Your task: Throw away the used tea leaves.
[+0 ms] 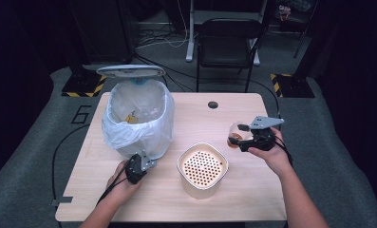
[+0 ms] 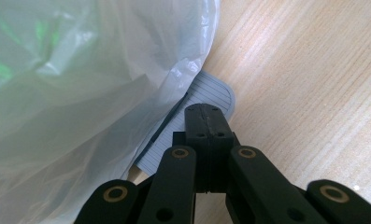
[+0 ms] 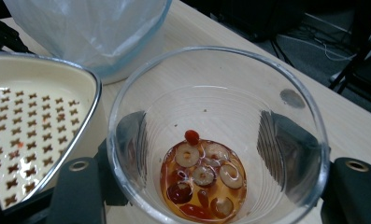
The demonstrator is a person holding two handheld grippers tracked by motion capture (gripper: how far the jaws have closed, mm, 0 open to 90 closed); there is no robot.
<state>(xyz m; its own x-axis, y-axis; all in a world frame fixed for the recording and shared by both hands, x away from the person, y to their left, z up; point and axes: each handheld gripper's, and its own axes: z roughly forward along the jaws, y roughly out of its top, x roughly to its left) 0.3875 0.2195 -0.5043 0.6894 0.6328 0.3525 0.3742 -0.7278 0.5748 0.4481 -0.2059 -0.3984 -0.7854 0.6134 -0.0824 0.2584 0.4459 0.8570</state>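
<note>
Right gripper grasps a clear cup of tea dregs near the table's right edge. Left gripper, clenched, presses the bin's pedal. Next, judged: tip the cup over the perforated strainer.

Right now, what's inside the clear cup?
The cup holds a little amber liquid with sliced fruit rings and red berries at the bottom. Whatever lies beneath those pieces is covered.

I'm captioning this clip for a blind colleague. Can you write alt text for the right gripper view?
A clear plastic cup, clamped between the right gripper's black fingers, holds a little amber liquid with jujube slices and red berries. To its left sits a cream strainer basin, with a bag-lined trash bin behind on the wooden table.
</note>
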